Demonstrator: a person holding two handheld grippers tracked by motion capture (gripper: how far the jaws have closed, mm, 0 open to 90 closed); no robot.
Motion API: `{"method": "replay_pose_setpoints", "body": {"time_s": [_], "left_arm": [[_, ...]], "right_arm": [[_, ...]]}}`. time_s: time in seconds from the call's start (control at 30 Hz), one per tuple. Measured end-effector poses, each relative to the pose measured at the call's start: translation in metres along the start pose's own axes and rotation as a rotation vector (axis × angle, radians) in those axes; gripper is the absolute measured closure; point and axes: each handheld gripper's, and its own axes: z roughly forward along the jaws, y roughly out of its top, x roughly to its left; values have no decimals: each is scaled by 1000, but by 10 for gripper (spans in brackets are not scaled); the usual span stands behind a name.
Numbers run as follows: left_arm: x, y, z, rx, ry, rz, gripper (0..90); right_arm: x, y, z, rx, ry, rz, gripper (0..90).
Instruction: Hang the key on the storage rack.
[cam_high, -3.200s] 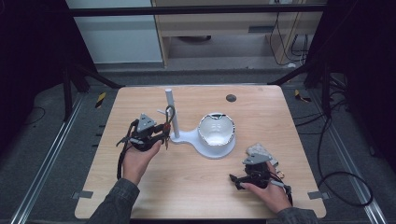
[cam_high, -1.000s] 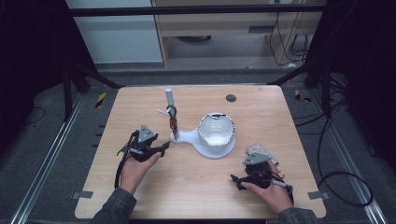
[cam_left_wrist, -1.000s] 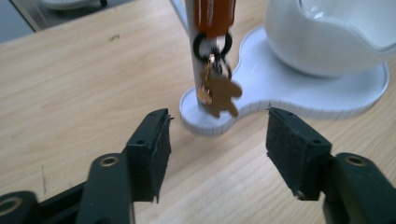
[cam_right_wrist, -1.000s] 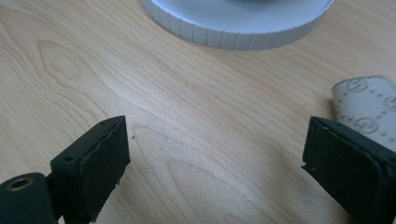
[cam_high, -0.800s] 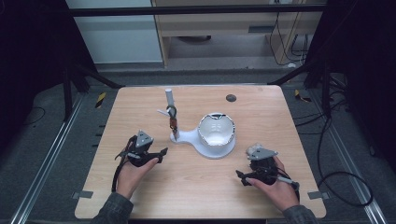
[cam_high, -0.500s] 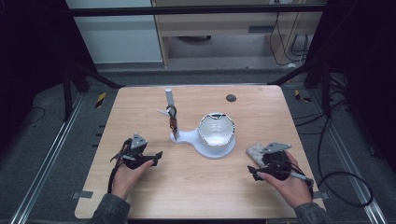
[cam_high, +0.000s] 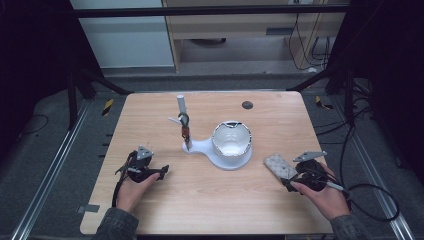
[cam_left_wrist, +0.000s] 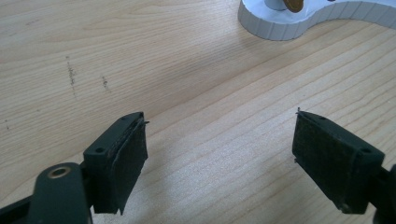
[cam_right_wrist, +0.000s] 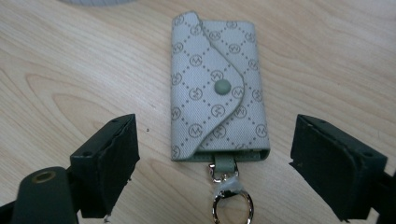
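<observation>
My right hand-held gripper (cam_right_wrist: 215, 172) has jaws wide, just been closing, pads off the key pouch (cam_right_wrist: 218, 88). Pouch flat on tabletop (cam_right_wrist: 70, 70) straight ahead, long axis along my reach, ring (cam_right_wrist: 227, 205) nearest me. Left hand-held gripper (cam_left_wrist: 217, 158) open, empty, well apart.

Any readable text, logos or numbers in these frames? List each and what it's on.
"M" inside a circle, repeated as a monogram across the grey key pouch lying flat on the table; the right gripper view reads it, the high view is too small.
White stand: no readable marking.
Black-and-yellow striped piece on the floor: hazard stripes, no words.
</observation>
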Motion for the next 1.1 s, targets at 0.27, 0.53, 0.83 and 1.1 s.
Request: {"method": "replay_pose_setpoints", "body": {"time_s": [0.27,0.53,0.83,1.1], "left_arm": [[0,-2,4,23,4,-1,137],[-1,-3,9,47,0,-7,109],[-1,-4,12,56,8,0,64],[-2,-4,13,47,8,0,49]], "right_arm": [[-1,1,4,16,21,-2,190],[-2,6,9,53,25,2,196],[-8,12,15,114,34,4,188],[-8,14,23,156,41,-5,184]]}}
